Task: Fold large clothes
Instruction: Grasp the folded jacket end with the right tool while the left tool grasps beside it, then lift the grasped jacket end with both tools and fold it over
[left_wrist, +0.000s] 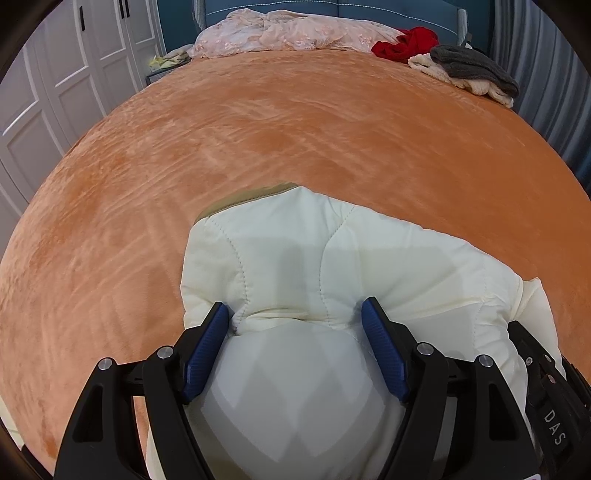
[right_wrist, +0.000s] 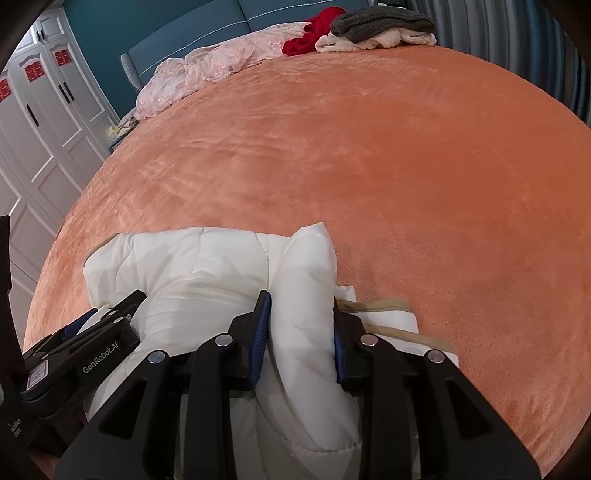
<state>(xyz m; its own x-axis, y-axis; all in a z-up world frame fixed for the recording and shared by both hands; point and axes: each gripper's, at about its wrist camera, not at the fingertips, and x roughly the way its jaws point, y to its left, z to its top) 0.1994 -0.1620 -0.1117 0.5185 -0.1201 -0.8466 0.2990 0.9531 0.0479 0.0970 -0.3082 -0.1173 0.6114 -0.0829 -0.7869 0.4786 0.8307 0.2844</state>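
The cream quilted jacket (left_wrist: 306, 258) lies bunched in the lower middle of both frames, on the near part of the orange plush bedspread (left_wrist: 295, 122); a tan lining edge shows at its far rim in the left wrist view and at its right side in the right wrist view.

The left gripper (left_wrist: 295, 310) stands with its jaws wide, a fat bulge of the jacket filling the space between the blue pads (left_wrist: 207, 350); both pads touch the cloth, so it holds that puffed fold; the right gripper (right_wrist: 301, 314) has its jaws much narrower, pinched on a thick rolled ridge of the jacket that rises between them.

Only the right wrist view shows the left gripper from outside, at the lower left, lying across the jacket's left part; the left wrist view shows just a black edge of the other tool at its lower right; the red paper emblems on the white wardrobe doors (right_wrist: 44, 110) appear in the right wrist view alone.

Both tools point steeply down toward the bed, side by side and close together.

At the top of the frames lie a pink lace cover (left_wrist: 295, 33), a red garment (left_wrist: 406, 42), and a grey knit piece (left_wrist: 472, 68) on a cream one, before the blue headboard (left_wrist: 369, 9).
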